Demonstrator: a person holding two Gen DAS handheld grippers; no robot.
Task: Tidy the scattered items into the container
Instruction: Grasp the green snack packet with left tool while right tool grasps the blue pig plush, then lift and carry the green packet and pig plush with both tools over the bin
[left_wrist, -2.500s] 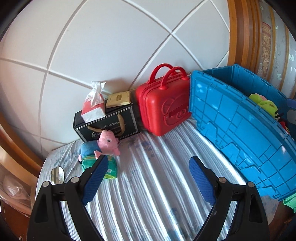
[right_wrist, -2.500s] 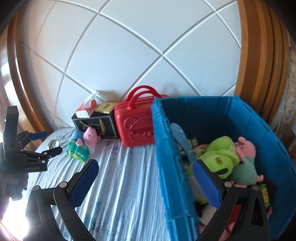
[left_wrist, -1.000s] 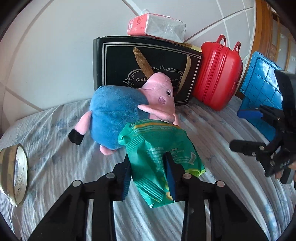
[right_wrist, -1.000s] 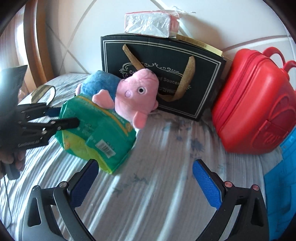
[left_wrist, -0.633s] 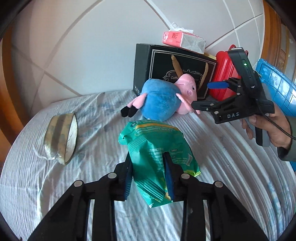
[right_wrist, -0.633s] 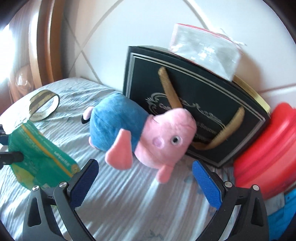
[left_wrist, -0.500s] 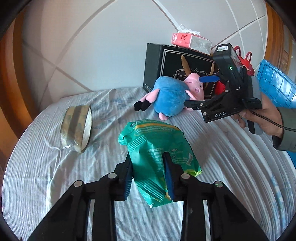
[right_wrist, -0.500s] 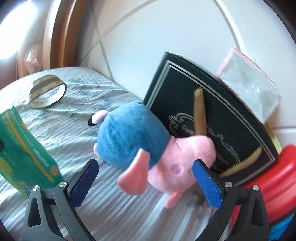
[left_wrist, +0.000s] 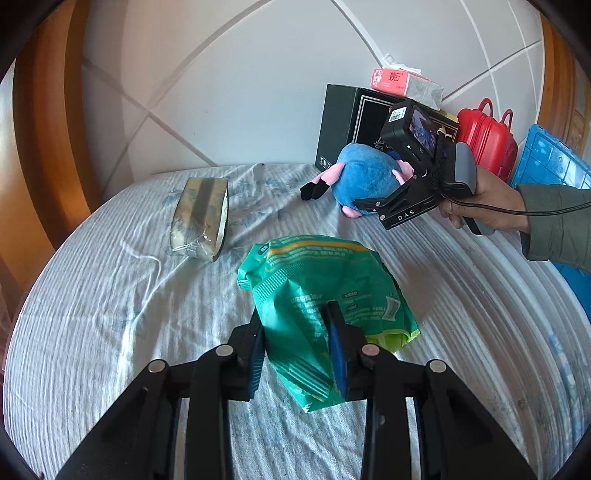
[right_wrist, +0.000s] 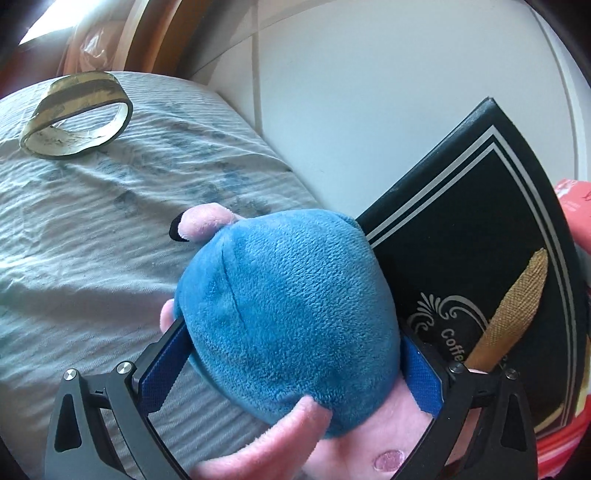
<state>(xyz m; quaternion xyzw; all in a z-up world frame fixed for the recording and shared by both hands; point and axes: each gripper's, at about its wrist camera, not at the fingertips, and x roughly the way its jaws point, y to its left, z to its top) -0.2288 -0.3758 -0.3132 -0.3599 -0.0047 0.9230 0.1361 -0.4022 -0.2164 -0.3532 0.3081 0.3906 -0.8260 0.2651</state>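
My left gripper (left_wrist: 297, 347) is shut on a green snack bag (left_wrist: 325, 295) and holds it above the striped bed sheet. My right gripper (right_wrist: 291, 369) is wide open around the blue body of a pink pig plush (right_wrist: 288, 317); its blue pads (right_wrist: 162, 365) sit on either side of the body. In the left wrist view the right gripper (left_wrist: 373, 202) reaches the plush (left_wrist: 364, 177) in front of the black box. The blue crate (left_wrist: 550, 166) stands at the far right.
A roll of tape (left_wrist: 201, 216) lies on the sheet at the left, also in the right wrist view (right_wrist: 75, 122). A black gift box (left_wrist: 354, 122) with a tissue pack (left_wrist: 406, 86) on top and a red toy suitcase (left_wrist: 487, 144) stand against the white wall.
My right gripper has moved in on the plush, its jaws now straddling the blue body. My left gripper has pulled back and up with the green bag.
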